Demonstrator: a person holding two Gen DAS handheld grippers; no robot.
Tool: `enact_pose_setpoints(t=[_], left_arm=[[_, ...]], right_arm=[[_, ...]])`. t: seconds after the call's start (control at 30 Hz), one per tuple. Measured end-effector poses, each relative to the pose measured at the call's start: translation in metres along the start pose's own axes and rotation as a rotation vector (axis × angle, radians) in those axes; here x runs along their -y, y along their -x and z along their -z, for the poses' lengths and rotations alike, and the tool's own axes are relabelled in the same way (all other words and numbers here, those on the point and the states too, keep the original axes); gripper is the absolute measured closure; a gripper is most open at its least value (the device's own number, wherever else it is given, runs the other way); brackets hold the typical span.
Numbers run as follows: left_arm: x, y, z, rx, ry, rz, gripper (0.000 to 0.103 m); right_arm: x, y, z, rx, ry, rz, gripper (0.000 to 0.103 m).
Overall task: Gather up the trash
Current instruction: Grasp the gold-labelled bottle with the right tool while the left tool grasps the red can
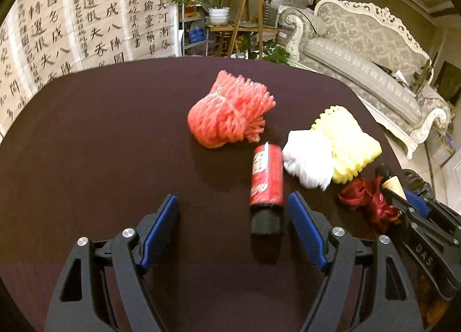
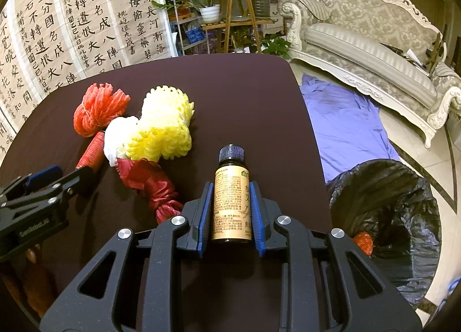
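Trash items lie grouped on the dark brown tabletop [image 1: 100, 130]: 1 red foam fruit net [image 1: 227, 110], 1 yellow foam fruit net [image 1: 348, 144], 1 crumpled white plastic wrapper [image 1: 308, 159], 1 red cylindrical roll with a black end [image 1: 266, 185] and 1 knotted dark red ribbon bundle [image 1: 366, 199]. The white wrapper touches the yellow net on its left side. The ribbon bundle lies near the yellow net, on its near side.

Left gripper [image 1: 233, 208]: jaws wide apart, holding nothing. The red roll lies between the 2 blue pads, closer to the right pad [image 1: 302, 225].

Right gripper [image 2: 232, 205]: jaws clamped on a small brown glass bottle with a tan label and a dark ribbed cap [image 2: 232, 202]. The cap points to the far side, and the bottle sits over the right part of the tabletop.

A bin lined with a black plastic bag [image 2: 403, 211] stands on the floor right of the table. An orange-red item [image 2: 364, 241] lies inside it. A purple cloth [image 2: 343, 121] lies on the floor beyond the bin.
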State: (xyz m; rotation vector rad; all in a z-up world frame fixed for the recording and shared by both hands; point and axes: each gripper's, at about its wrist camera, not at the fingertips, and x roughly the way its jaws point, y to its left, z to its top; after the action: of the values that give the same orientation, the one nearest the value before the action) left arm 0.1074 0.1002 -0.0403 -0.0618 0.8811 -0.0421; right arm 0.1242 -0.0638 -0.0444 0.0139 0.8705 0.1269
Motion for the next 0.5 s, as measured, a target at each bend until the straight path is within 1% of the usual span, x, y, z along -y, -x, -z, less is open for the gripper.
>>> enact_pose_setpoints(t=[0.07, 0.1, 0.13, 0.17, 0.2, 0.23, 0.27, 0.3, 0.33, 0.5], left_arm=[[0.006, -0.001, -0.004, 0.02, -0.03, -0.015, 0.028], [0.009, -0.002, -0.005, 0.029, -0.05, -0.019, 0.034], [0.011, -0.003, -0.006, 0.032, -0.062, -0.018, 0.037], [0.013, -0.006, -0.006, 0.02, -0.076, -0.012, 0.045], [0.012, -0.009, -0.007, 0.009, -0.079, -0.004, 0.056], [0.012, -0.011, -0.007, -0.003, -0.082, 0.005, 0.061], [0.012, -0.01, -0.007, 0.002, -0.083, 0.004, 0.067], [0.011, -0.009, -0.008, 0.002, -0.083, 0.014, 0.074], [0.01, -0.009, -0.008, 0.004, -0.085, 0.015, 0.078], [0.006, -0.004, -0.005, 0.004, -0.079, 0.03, 0.078]], right_arm=[[0.0, 0.0, 0.0, 0.0, 0.001, 0.002, 0.077], [0.0, 0.0, 0.0, 0.0, 0.002, 0.003, 0.077], [0.0, 0.0, 0.0, 0.0, 0.002, 0.003, 0.077], [0.0, -0.001, 0.0, 0.0, 0.003, 0.003, 0.077], [0.0, 0.0, 0.0, 0.0, 0.001, 0.001, 0.077], [-0.001, -0.001, -0.001, 0.0, 0.002, 0.002, 0.077], [0.0, 0.0, 0.0, 0.0, 0.002, 0.002, 0.077], [0.001, 0.0, 0.0, 0.0, 0.002, 0.003, 0.077], [0.0, 0.0, 0.0, -0.001, 0.004, 0.006, 0.077], [0.002, -0.001, 0.003, 0.0, -0.001, 0.005, 0.08]])
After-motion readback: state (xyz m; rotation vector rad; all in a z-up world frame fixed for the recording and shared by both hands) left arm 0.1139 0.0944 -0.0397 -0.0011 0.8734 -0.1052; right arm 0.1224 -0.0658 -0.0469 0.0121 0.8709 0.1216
